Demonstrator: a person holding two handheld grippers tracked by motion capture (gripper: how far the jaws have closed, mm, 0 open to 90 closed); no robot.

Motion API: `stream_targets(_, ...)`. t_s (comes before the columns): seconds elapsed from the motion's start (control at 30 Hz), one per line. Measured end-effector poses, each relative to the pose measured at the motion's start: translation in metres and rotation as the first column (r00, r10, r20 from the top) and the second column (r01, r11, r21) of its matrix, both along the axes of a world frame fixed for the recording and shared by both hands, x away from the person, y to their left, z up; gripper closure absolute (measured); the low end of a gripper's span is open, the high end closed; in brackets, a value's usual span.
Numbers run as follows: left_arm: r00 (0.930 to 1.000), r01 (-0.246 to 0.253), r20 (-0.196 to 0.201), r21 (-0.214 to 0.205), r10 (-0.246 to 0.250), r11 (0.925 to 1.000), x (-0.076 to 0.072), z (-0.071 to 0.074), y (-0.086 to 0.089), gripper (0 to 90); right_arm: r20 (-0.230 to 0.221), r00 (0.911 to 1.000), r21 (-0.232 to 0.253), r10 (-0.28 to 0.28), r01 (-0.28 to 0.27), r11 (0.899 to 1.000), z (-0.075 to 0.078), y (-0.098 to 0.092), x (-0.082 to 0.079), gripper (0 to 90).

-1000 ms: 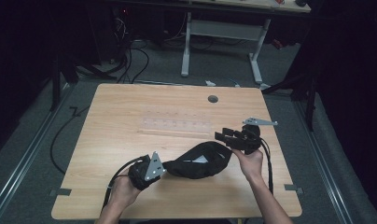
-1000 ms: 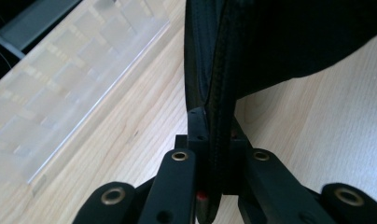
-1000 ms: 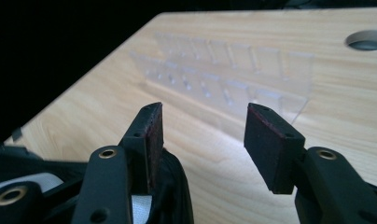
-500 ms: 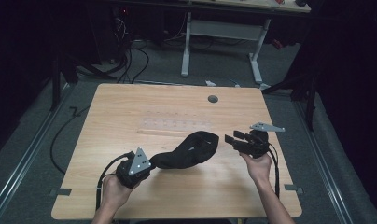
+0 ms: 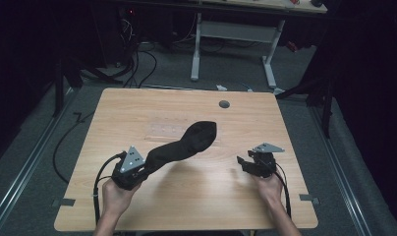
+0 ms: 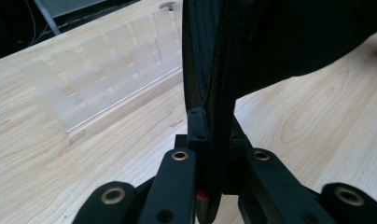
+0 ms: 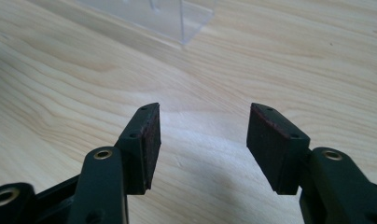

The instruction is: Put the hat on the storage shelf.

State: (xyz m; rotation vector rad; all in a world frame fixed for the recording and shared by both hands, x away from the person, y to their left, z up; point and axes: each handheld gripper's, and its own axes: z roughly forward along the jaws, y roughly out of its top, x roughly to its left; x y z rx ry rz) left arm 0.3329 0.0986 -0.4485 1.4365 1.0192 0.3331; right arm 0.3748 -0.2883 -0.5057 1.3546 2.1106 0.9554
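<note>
Your left gripper (image 5: 137, 169) clamps the black sock (image 5: 184, 145), its length running up-right; your right gripper (image 5: 245, 164), jaws just opening and empty, sits well right.

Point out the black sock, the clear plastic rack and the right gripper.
black sock (image 5: 186, 145): high view, middle of its raised length.
clear plastic rack (image 6: 107, 79): left gripper view, its ribbed front.
right gripper (image 7: 203, 140): right gripper view, midway between open jaws.

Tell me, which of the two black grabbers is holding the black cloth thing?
The left gripper, at the left of the high view. Its jaws are clamped on the black fabric sock. The right gripper stands open with nothing between its pads.
</note>
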Motion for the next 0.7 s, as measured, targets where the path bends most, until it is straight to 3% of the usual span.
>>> stream_targets(0.23, 0.9994, -0.031, -0.018, -0.006, 0.031, 0.9995, 0.005, -0.003, 0.002, 86.3, -0.008, 0.9998, -0.048, -0.02, 0.02, 0.999, -0.015, -0.001, -0.003, 42.5)
stream_targets(0.4, 0.9976, -0.065, -0.026, -0.044, 0.064, 0.9969, 0.011, 0.001, 0.006, 86.3, -0.016, 0.9993, -0.071, -0.032, 0.031, 0.997, -0.023, -0.003, -0.004, 41.4)
stream_targets(0.53, 0.9959, -0.089, -0.022, -0.054, 0.088, 0.9946, 0.017, 0.006, 0.009, 86.3, -0.006, 0.9993, -0.06, -0.037, 0.036, 0.998, -0.025, -0.003, -0.005, 40.8)
stream_targets(0.7, 0.9929, -0.117, -0.027, -0.072, 0.116, 0.9905, 0.026, 0.012, 0.012, 86.3, -0.026, 0.9988, -0.033, -0.04, 0.039, 0.999, -0.025, -0.006, -0.004, 40.7)
